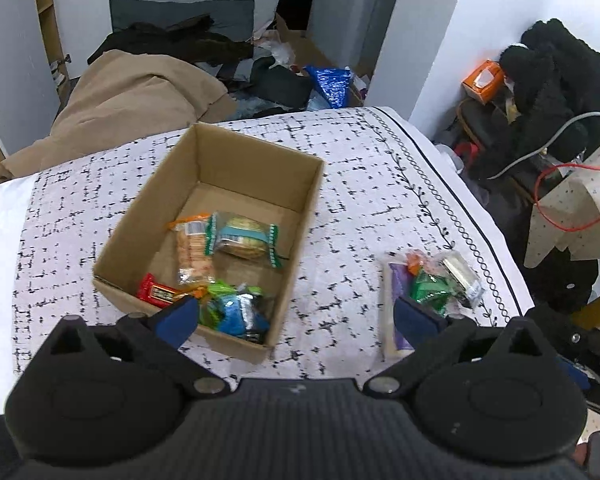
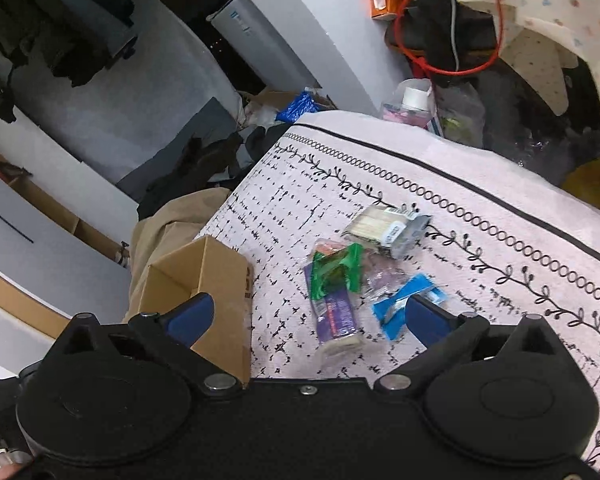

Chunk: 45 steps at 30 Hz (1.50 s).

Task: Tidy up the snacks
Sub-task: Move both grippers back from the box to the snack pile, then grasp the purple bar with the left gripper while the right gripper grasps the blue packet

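One cardboard box, two grippers, several snack packets

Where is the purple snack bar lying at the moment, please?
The purple snack bar lies on the patterned cloth, right of the cardboard box, partly under the green packet.

Beyond the bed I see a tan blanket heaped on the floor, an orange tissue box beside black fleece clothing, and a looping red cable.
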Motion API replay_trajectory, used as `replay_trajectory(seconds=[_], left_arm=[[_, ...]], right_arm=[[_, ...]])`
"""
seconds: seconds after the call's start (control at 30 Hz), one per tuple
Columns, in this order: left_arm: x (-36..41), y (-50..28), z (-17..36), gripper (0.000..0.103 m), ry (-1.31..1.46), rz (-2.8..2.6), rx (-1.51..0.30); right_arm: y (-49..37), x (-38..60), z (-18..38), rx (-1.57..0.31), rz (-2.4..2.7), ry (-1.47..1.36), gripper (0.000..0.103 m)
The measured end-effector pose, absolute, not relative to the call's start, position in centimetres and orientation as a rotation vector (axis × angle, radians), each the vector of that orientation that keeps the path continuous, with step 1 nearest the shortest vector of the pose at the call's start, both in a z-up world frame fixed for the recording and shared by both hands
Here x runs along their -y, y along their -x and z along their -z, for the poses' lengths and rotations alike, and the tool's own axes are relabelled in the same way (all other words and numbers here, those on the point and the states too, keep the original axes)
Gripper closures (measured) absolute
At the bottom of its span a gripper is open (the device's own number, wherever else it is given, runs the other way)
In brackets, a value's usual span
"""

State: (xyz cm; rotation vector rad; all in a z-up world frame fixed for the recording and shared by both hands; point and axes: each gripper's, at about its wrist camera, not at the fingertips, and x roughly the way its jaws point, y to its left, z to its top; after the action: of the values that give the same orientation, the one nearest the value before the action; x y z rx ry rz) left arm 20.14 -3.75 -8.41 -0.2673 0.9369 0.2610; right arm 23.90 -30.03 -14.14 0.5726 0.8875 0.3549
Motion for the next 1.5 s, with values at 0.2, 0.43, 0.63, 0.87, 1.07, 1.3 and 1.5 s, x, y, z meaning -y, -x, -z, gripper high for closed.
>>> replay_trajectory(seconds=[0.2,0.43,0.63,0.87,1.07,1.3,1.5], left_arm=[[5.6,-20.4,9.1,0.000,0.277,-0.236,-0.946],[7.9,-20.9,9.7,0.000,0.284,-0.230,-0.950],[9.8,-21.9,10.4,0.000,0.278,-0.236,-0.978],[11.4,-22.9,12.0,0.000,0.268,-0.234,-0.989],[12.3,-24.0,13.9,0.003,0.275,-0.202,-1.005],[12.6,-25.3,16.3,0.012,0.296,-0.190,-1.034],[12.6,-26.5,18.4,0.024,0.301,-0.178,-1.065]], right_arm=[[-23.8,32.1,14.6,-0.876,-0.330,-0.616,0.000],[-24.0,33.6,15.2,-0.847,-0.317,-0.653,0.001],[-24.9,34.4,17.1,-0.889,-0.298,-0.686,0.018],[-25.6,34.5,19.1,-0.938,-0.285,-0.714,0.028],[-26.3,34.3,20.6,-0.978,-0.281,-0.719,0.034],[-27.4,33.9,22.4,-1.028,-0.265,-0.731,0.039],[-28.6,33.0,24.4,-1.090,-0.270,-0.745,0.049]])
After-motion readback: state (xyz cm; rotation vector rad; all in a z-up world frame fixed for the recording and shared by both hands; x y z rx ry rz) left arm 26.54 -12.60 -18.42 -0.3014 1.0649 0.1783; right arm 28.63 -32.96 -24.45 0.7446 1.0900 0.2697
